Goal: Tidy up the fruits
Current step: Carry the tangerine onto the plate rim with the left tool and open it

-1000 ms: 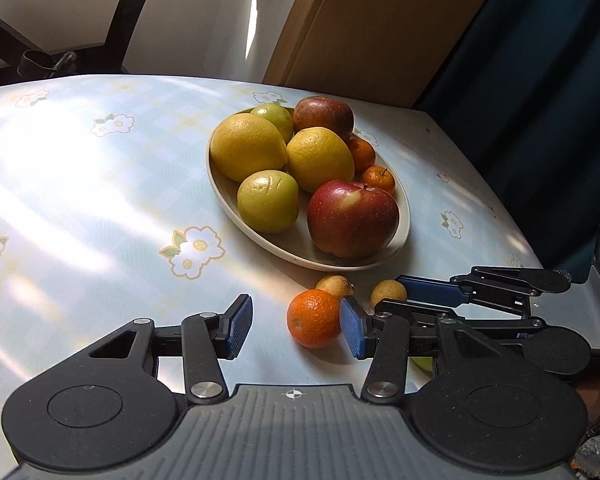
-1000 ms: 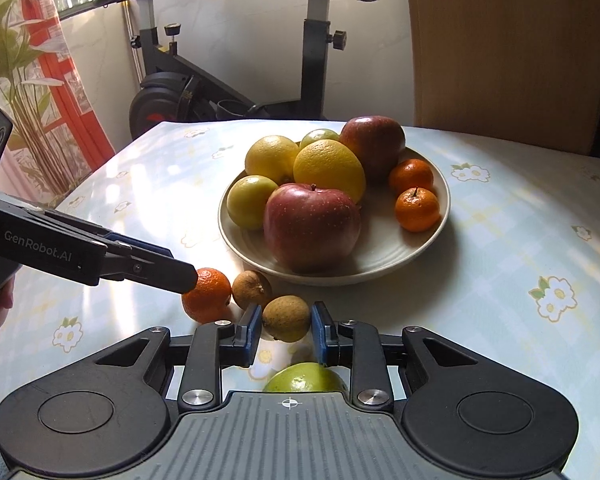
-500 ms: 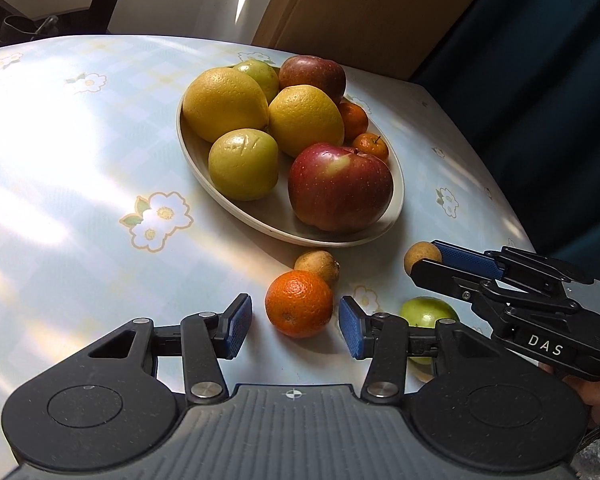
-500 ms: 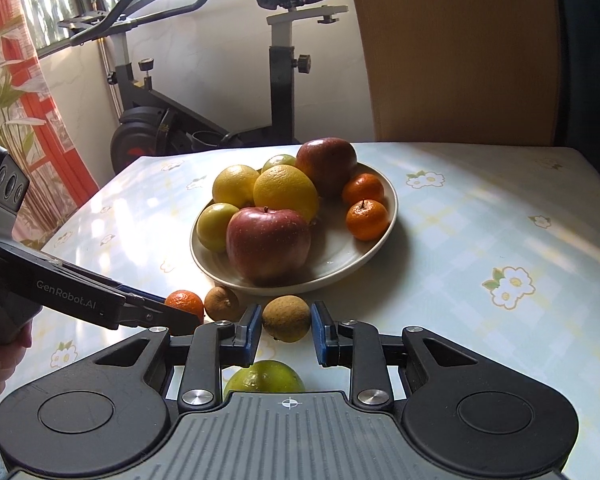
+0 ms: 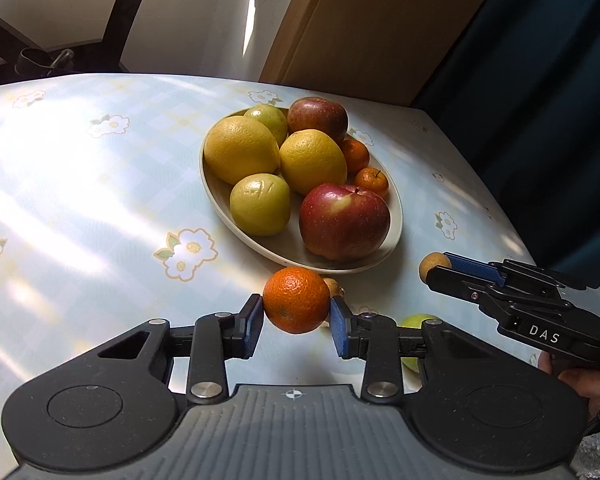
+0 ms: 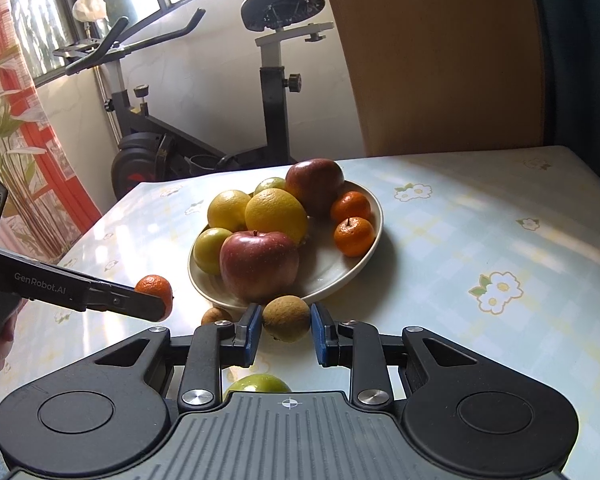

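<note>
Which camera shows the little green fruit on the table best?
Neither shows it whole. The left wrist view is a bit better: the green fruit peeks out beside the left gripper on the table. In the right wrist view only its top shows above the gripper body.

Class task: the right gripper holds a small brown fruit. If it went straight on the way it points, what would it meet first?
Probably the plate, at its near rim, with the front red apple just behind; the right gripper and its brown fruit look slightly raised, so depth is uncertain.
</note>
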Motion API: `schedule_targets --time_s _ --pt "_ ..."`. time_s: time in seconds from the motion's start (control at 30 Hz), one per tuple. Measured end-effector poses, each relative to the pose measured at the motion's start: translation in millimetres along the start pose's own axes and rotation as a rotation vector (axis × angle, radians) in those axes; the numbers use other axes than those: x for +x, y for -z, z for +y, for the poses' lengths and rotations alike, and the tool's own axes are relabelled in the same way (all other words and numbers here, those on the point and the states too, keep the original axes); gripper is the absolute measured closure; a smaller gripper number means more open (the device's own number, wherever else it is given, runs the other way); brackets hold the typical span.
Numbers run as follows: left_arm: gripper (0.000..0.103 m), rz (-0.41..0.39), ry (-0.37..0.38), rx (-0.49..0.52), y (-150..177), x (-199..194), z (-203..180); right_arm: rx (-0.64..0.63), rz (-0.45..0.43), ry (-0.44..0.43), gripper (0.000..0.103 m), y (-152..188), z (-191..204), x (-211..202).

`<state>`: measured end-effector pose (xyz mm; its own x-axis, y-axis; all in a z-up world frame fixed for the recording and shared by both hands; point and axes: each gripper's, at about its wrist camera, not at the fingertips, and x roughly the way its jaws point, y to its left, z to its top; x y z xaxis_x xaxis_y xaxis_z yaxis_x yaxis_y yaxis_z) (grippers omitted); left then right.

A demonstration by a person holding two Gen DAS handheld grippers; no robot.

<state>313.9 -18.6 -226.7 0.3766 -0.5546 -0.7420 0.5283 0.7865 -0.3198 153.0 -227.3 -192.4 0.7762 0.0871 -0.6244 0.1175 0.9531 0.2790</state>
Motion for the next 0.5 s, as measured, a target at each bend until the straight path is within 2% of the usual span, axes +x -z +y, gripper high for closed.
schedule_targets --time_s 0.1,0.2,0.4,0.5 --pt "0.065 -0.017 -0.02 0.025 -13.0 1.8 -6.2 0.008 -0.007 0.003 0.079 -0.9 -2.6 0.4" --pt "0.065 0.0 -0.041 0.014 -22.7 12.7 -10.7 0.015 -0.009 0.006 0.079 1.3 -5.2 -0.5" --pt "0.065 0.014 -0.098 0.085 -25.9 29.8 -24.2 0.029 -0.016 0.005 0.079 1.3 -11.8 1.0" --pt "0.065 0.019 -0.114 0.086 -29.3 34.6 -25.5 0.031 -0.02 0.008 0.079 1.1 -14.4 2.1"
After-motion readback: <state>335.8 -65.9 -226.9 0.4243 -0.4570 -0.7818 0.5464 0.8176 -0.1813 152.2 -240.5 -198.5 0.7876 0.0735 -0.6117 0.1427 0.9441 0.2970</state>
